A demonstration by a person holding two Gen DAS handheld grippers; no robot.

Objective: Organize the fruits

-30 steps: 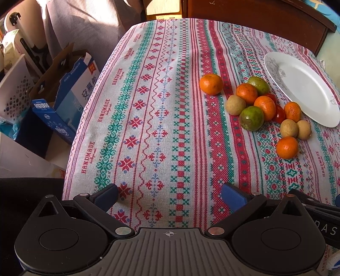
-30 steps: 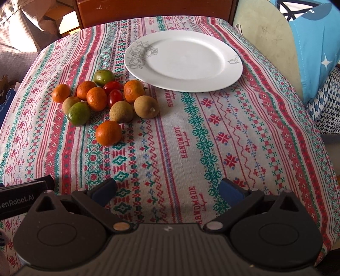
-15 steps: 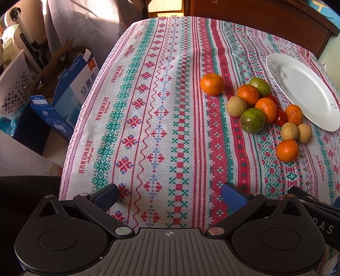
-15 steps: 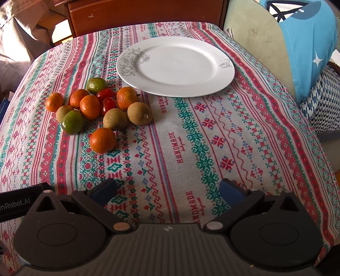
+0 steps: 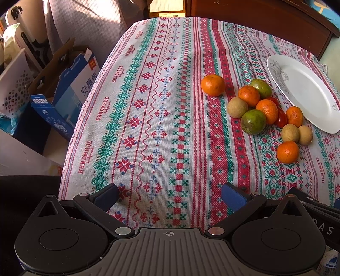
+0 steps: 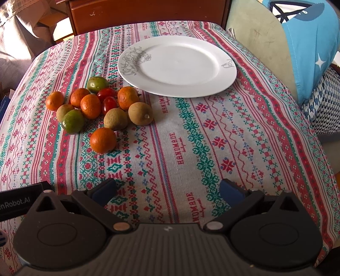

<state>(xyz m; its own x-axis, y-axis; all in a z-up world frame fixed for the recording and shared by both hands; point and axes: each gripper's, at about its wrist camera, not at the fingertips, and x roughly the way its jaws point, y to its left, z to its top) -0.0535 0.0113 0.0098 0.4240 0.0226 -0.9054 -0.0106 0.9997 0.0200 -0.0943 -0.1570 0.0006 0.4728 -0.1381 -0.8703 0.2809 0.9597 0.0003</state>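
A pile of small fruits lies on the patterned tablecloth: several oranges (image 6: 103,140), green limes (image 6: 72,121), brown round fruits (image 6: 140,113) and red tomatoes (image 6: 109,103). The pile also shows in the left wrist view, with an orange (image 5: 213,85) set a little apart. An empty white plate (image 6: 177,65) sits just behind the pile; it also shows in the left wrist view (image 5: 303,93). My left gripper (image 5: 170,196) is open and empty above the near cloth. My right gripper (image 6: 167,191) is open and empty, in front of the pile.
A wooden headboard (image 6: 148,12) stands behind the table. A blue cardboard box (image 5: 63,95) and a white basket (image 5: 12,85) sit on the floor to the left. A blue cushion (image 6: 308,42) and a chair back are on the right.
Both grippers have moved slightly forward toward the fruits and plate. Both stay open and empty. The fruits have not moved.
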